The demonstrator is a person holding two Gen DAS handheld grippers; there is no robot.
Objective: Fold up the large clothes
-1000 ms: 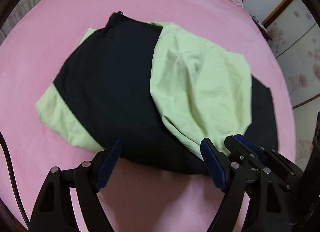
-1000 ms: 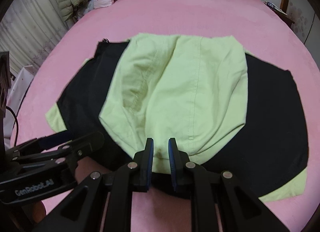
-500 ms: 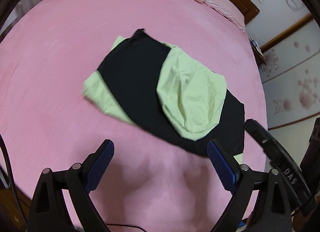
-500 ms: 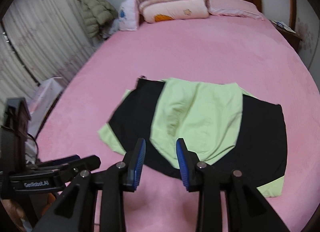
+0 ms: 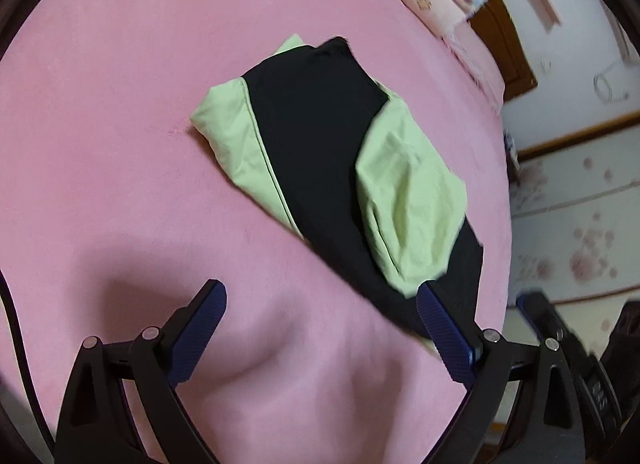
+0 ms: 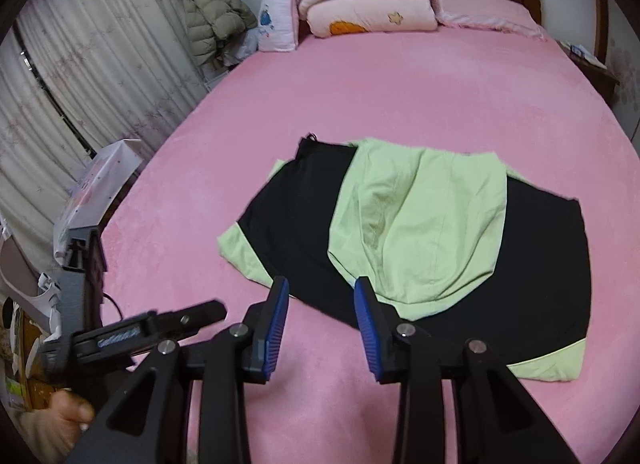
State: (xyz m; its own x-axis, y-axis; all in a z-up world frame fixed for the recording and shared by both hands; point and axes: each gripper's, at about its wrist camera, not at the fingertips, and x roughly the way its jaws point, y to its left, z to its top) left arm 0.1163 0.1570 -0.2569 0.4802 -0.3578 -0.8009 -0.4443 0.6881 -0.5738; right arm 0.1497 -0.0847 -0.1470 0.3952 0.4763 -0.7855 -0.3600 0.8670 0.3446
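A black and light-green jacket (image 6: 420, 223) lies partly folded on the pink bed (image 6: 400, 83), with its green hood part laid over the black body. From the left wrist it runs diagonally across the bed, black body (image 5: 316, 135) beside the green fabric (image 5: 404, 191). My left gripper (image 5: 320, 290) is wide open above bare pink sheet, its right finger just over the jacket's near corner. My right gripper (image 6: 321, 284) is partly open above the jacket's near edge. Neither has anything between its pads.
Folded quilts and pillows (image 6: 368, 3) are stacked at the wooden headboard. A puffer coat (image 6: 208, 11) hangs by the curtains (image 6: 80, 63). A white box (image 6: 100, 183) stands beside the bed on the left. Flowered cupboard doors (image 5: 580, 223) line the right. A person's hand (image 6: 60, 420) shows at the lower left.
The right gripper let go of the green hood edge, opened and rose away. The left gripper drew back from the jacket, rolled and opened wider. The jacket stays flat.
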